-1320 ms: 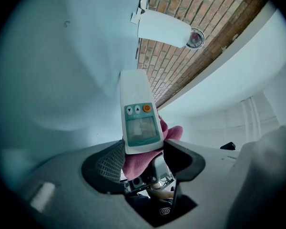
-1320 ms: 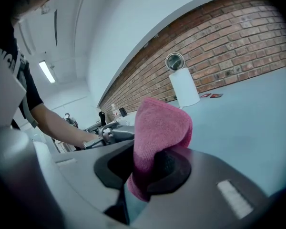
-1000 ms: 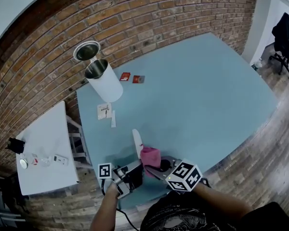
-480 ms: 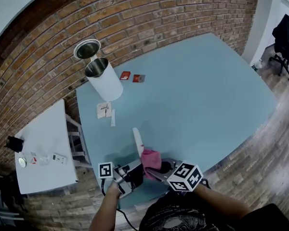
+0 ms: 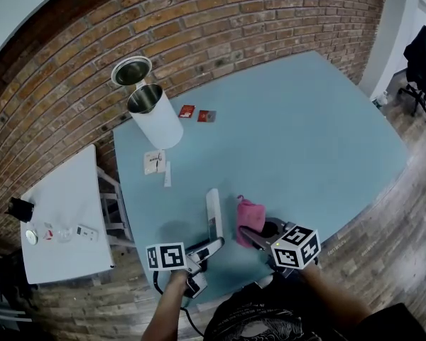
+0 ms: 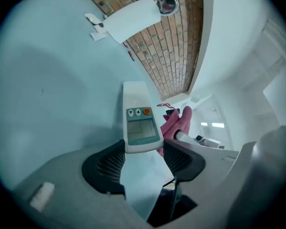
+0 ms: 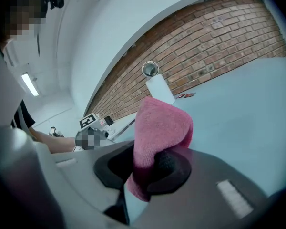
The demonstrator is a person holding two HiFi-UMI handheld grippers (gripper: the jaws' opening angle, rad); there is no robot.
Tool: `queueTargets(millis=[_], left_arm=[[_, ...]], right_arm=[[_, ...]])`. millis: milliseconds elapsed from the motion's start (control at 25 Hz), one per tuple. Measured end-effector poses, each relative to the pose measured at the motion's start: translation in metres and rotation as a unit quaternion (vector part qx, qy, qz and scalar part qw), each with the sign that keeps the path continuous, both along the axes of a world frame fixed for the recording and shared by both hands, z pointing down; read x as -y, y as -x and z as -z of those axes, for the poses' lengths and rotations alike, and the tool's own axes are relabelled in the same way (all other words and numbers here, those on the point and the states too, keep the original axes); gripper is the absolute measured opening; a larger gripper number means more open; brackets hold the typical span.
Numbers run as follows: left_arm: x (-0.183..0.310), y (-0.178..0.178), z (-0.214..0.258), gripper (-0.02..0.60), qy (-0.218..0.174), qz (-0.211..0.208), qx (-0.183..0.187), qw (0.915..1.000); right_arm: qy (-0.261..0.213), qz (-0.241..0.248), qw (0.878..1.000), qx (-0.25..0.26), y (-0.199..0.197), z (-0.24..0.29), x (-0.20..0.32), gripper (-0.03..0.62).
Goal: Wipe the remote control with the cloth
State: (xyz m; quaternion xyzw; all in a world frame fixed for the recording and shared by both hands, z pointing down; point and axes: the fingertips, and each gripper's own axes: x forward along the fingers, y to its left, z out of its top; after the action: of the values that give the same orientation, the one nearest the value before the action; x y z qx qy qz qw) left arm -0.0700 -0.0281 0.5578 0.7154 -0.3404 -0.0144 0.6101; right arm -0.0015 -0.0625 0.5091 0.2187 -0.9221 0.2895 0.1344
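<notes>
The remote control (image 6: pixel 140 123) is a slim white plastic bar with a grey screen, two arrow keys and an orange power button. Your left gripper (image 6: pixel 143 156) clamps its near end over the front of the smooth pale-blue table (image 5: pixel 305 141). Just beside it, your right gripper (image 7: pixel 150 168) pinches the fuzzy pink cloth (image 7: pixel 159 128), folded into a rounded hump. Farther back, print on a paper slip (image 5: pixel 154 162) is too small to read.

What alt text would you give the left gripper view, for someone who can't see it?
A white remote control with a small screen is clamped between the left gripper's dark fingers, against a blue table. A pink cloth shows just right of it.
</notes>
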Motion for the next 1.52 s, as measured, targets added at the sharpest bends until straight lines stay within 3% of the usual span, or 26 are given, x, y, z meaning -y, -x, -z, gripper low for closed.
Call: queueTargets(millis=[80,160,320,720,800,1000,1120,1360,1520], left_arm=[[0.003,0.004,-0.002,0.241,-0.012,0.001,0.068,0.9976],[0.007,0.009,-0.003,0.242,-0.03,-0.006,0.145,0.989],[0.014,0.017,-0.003,0.242,-0.072,-0.046,0.3,0.95],[0.011,0.014,-0.018,0.244,-0.109,-0.102,0.426,0.8922],[0.01,0.012,-0.021,0.245,-0.116,-0.113,0.44,0.8834],[0.01,0.012,-0.022,0.261,-0.142,-0.108,0.457,0.8715],[0.009,0.014,-0.016,0.27,-0.156,-0.086,0.454,0.8732],[0.008,-0.002,0.031,0.252,-0.22,0.001,0.405,0.8873],[0.003,-0.023,0.055,0.245,-0.253,0.036,0.398,0.8811]], right_arm=[[-0.003,-0.005,1.0,-0.005,-0.003,0.0,0.004,0.069],[-0.004,-0.008,1.0,-0.006,-0.004,0.001,0.006,0.069],[-0.005,-0.012,1.0,-0.015,-0.005,-0.002,0.005,0.069],[-0.008,-0.031,0.999,-0.041,-0.013,-0.007,-0.003,0.069],[-0.011,-0.03,0.998,-0.05,-0.014,-0.007,-0.006,0.069],[-0.014,-0.027,0.998,-0.049,-0.011,-0.004,-0.008,0.069],[-0.015,-0.021,0.999,-0.044,-0.005,-0.002,-0.012,0.069],[-0.046,-0.023,0.997,-0.057,0.0,0.009,-0.015,0.069],[-0.081,-0.029,0.993,-0.076,-0.003,0.024,-0.016,0.069]])
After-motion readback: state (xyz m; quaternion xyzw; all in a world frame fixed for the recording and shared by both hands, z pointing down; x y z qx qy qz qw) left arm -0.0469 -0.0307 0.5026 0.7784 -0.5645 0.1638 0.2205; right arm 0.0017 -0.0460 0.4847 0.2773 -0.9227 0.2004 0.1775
